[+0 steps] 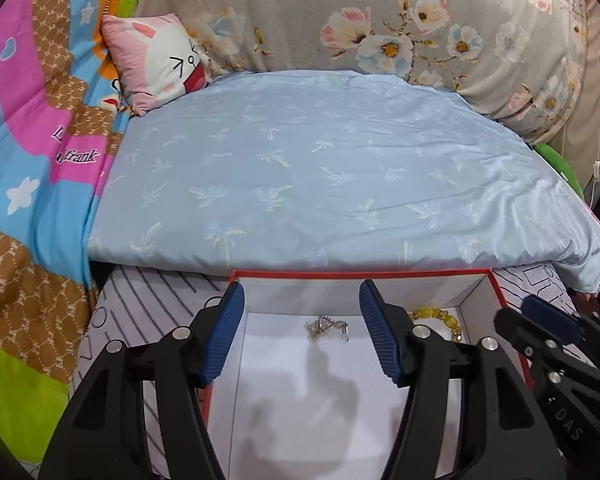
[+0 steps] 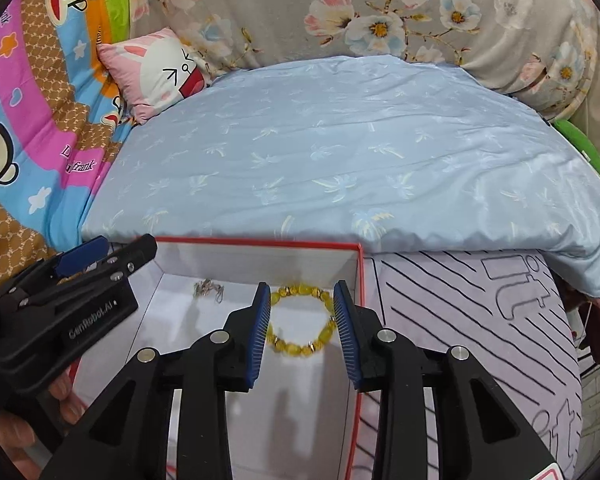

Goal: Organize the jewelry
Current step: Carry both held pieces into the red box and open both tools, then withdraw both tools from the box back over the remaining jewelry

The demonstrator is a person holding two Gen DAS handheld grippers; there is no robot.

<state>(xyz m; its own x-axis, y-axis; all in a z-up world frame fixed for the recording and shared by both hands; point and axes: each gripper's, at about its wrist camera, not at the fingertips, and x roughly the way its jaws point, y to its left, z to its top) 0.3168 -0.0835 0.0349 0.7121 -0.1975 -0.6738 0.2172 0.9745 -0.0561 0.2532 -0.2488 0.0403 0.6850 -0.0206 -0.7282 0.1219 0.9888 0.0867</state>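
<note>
Nearest to me, my left gripper hangs over the white floor of the red-rimmed box, its blue pads spread wide with nothing between them; I read that as released, parked above the box so the silver chain lying just ahead of the fingertips stays in plain sight. My right gripper is likewise parted and empty, one pad on each side of the yellow bead bracelet, which lies flat on the box floor near the right wall; the pads frame it without touching, as far as I can tell. Both pieces of jewelry sit inside the box, the chain toward the left, the bracelet toward the right, apart from each other, which suggests each was laid in its own spot to avoid tangling. The box rests on a white cloth with black line drawings, a flat base near the bed's edge. Beyond it spreads the pale blue sheet with palm prints, then a pink rabbit cushion tucked against a grey floral quilt.
</note>
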